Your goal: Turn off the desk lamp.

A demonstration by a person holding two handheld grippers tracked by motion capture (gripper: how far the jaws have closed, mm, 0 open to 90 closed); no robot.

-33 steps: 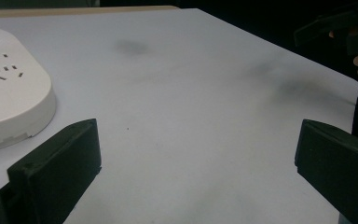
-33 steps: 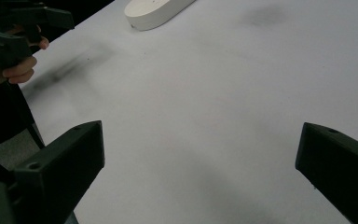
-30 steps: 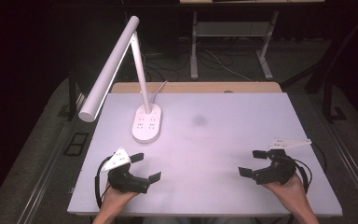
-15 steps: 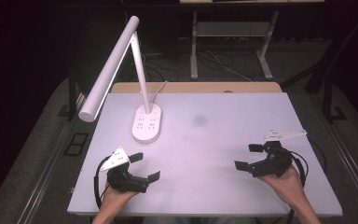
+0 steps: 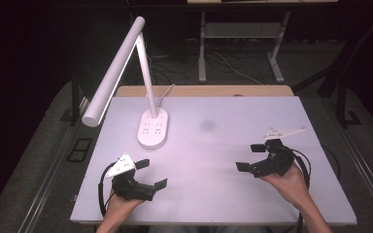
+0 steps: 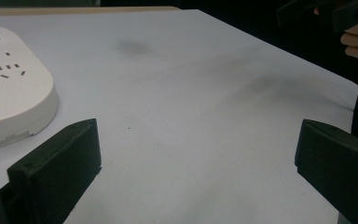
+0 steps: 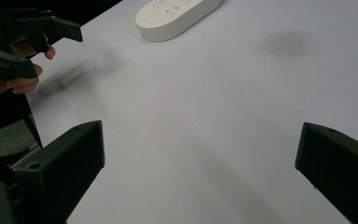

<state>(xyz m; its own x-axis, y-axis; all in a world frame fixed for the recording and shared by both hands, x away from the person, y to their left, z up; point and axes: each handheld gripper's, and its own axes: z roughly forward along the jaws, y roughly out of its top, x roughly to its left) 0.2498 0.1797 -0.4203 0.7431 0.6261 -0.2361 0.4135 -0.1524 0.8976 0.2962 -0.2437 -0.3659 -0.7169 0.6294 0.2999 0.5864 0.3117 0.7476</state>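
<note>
White desk lamp (image 5: pixel 126 77) is seen at the table's (image 5: pixel 252 116) far left, its oval base (image 5: pixel 153 128) lying lengthwise away from the person; the left gripper (image 5: pixel 151 174), jaws spread and empty, is nearer it than the right gripper (image 5: pixel 250 156), likewise spread.

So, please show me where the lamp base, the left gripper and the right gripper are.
lamp base (image 5: pixel 153 128), high view, its flat top.
left gripper (image 5: pixel 151 174), high view, between its fingertips.
right gripper (image 5: pixel 250 156), high view, between its fingertips.

I'm seeing a white lamp (image 5: pixel 145 87), black grippers, a pale lilac-white table (image 5: pixel 213 194) showing what's possibly a grey smudge (image 5: pixel 207 125).
</note>
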